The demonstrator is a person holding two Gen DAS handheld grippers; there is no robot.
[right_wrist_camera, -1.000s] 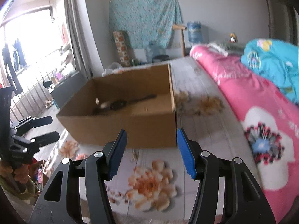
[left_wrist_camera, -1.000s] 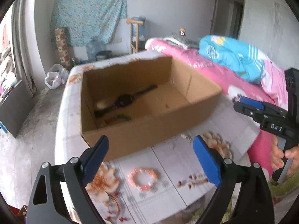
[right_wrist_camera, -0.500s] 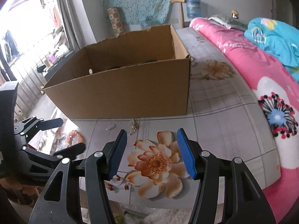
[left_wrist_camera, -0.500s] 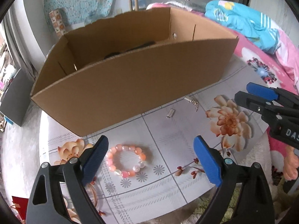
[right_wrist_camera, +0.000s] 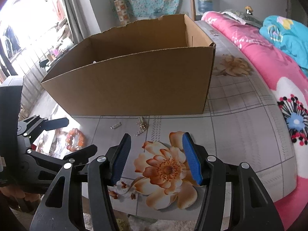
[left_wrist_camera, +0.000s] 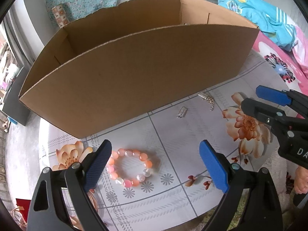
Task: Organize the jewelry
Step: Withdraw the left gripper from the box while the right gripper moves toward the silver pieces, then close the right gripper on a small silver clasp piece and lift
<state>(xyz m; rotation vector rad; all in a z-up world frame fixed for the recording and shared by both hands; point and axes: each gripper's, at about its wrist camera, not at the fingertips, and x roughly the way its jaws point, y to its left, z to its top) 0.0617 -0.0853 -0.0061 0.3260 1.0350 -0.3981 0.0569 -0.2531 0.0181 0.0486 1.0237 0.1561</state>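
A pink and orange bead bracelet (left_wrist_camera: pixel 130 167) lies on the flowered tablecloth, just right of my left gripper's left finger. My left gripper (left_wrist_camera: pixel 156 162) is open and empty, low over the table around the bracelet. Small silver pieces (left_wrist_camera: pixel 182 113) and a silver chain (left_wrist_camera: pixel 207 98) lie by the front wall of the open cardboard box (left_wrist_camera: pixel 134 77). My right gripper (right_wrist_camera: pixel 156 157) is open and empty above a printed flower. The bracelet (right_wrist_camera: pixel 75 139), silver pieces (right_wrist_camera: pixel 116 125), chain (right_wrist_camera: pixel 142 127) and box (right_wrist_camera: pixel 134 82) also show in the right wrist view. The box's inside is hidden.
The table's near edge (left_wrist_camera: pixel 154 211) runs just under my left gripper. A bed with a pink blanket (right_wrist_camera: pixel 269 61) and a blue quilt (right_wrist_camera: pixel 284 32) lies to the right. A window (right_wrist_camera: pixel 23 38) and clutter are at the left.
Both grippers have come down and closer to the table front. The box interior with the dark watch has dropped out of sight. The bracelet now lies between the left fingers.
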